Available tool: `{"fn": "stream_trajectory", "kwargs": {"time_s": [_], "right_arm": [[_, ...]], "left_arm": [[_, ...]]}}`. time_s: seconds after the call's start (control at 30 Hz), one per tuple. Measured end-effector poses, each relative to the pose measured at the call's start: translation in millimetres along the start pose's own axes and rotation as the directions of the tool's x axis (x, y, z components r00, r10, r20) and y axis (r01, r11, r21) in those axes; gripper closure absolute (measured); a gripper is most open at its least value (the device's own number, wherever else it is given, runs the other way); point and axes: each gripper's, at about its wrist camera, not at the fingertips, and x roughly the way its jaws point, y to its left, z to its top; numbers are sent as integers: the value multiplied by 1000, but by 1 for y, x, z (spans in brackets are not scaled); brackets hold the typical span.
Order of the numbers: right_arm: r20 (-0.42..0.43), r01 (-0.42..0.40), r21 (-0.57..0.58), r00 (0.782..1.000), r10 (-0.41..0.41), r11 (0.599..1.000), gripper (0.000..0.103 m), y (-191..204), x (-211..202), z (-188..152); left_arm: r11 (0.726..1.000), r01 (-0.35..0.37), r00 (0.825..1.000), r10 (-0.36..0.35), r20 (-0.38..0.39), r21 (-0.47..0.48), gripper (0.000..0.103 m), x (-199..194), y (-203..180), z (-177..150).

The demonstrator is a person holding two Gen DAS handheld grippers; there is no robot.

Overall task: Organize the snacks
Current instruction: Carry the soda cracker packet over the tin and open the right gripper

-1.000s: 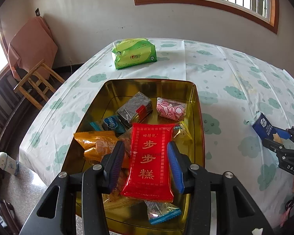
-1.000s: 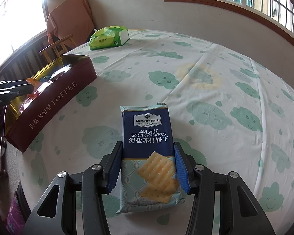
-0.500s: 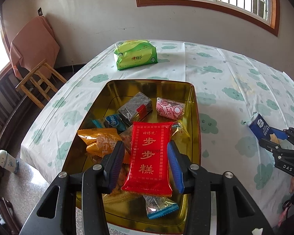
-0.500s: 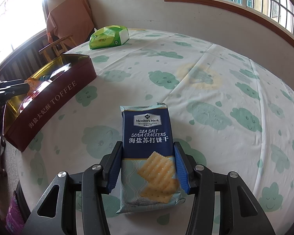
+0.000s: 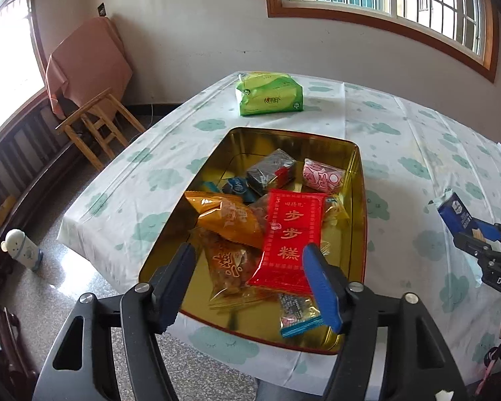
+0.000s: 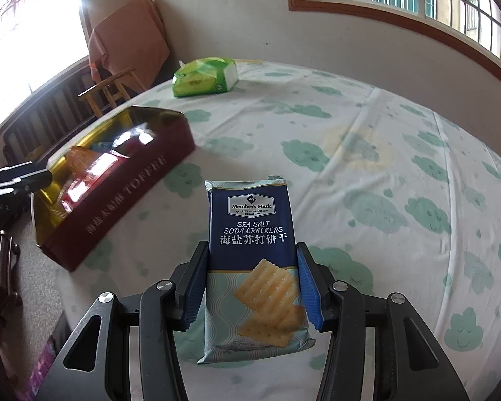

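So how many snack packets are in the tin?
8 visible: dark packet, pink packet, blue packet at the far end; orange packet, red packet, yellow packet in the middle; clear packet, blue-edged packet nearest the camera. Others may lie underneath.

Tin (image 5: 360, 180) crowded near end; far end free; tablecloth (image 6: 367, 153) open.

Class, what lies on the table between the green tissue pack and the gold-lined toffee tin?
Nothing: in both wrist views only bare cloud-print tablecloth separates the green tissue pack from the toffee tin.
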Motion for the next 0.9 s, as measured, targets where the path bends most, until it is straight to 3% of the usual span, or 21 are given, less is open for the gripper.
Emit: {"fn": "stream_trajectory", "kwargs": {"time_s": [0.43, 0.7, 0.9], "right_arm": [[60, -115, -114, 991, 122, 987, 52, 79, -17, 45], [34, -184, -143, 981, 191, 972, 52, 122, 2, 70], [-21, -228, -92, 974, 227, 969, 52, 142, 32, 81]], "left_arm": [[999, -2, 1000, 1, -13, -52, 37, -4, 24, -11], [995, -3, 1000, 1, -18, -95, 35, -2, 40, -17], [991, -24, 999, 21, -26, -128, 26, 1, 53, -20]]}}
